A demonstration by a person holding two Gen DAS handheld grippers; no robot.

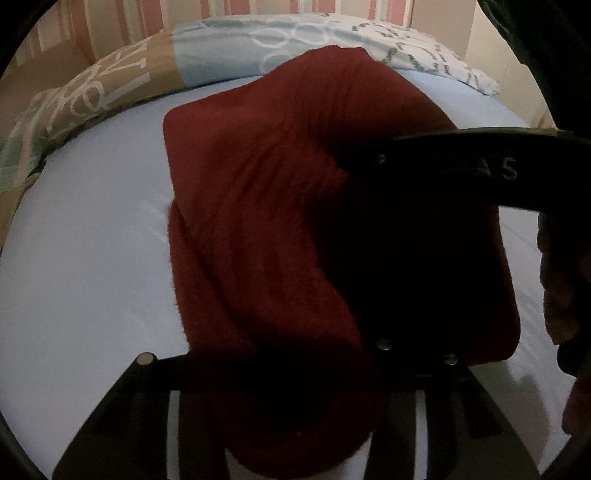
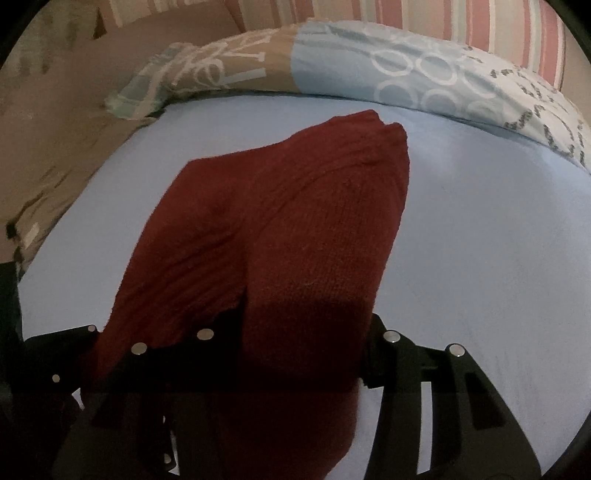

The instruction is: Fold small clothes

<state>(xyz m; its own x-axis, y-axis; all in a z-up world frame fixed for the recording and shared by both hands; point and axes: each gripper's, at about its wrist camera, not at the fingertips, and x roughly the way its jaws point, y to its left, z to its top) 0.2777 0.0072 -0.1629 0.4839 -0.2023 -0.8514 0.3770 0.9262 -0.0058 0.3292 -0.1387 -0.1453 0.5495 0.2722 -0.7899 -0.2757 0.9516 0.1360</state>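
A dark red knit garment (image 1: pixel 258 184) lies folded over on the light blue bed sheet (image 1: pixel 85 258). Its near end rises up into both grippers. In the left wrist view, my left gripper (image 1: pixel 295 369) is shut on a thick bunch of the red knit, which fills the gap between its black fingers. In the right wrist view, the same garment (image 2: pixel 295 221) runs from the sheet (image 2: pixel 461 258) up between the fingers of my right gripper (image 2: pixel 299 343), which is shut on it. The pads themselves are hidden by the cloth.
A patterned duvet in tan, pale blue and white (image 1: pixel 110 85) (image 2: pixel 406 74) is bunched along the far side of the bed, with striped fabric (image 2: pixel 498 33) behind it. A black bar of the other tool (image 1: pixel 461 170) and a person's hand (image 1: pixel 561 295) crowd the right.
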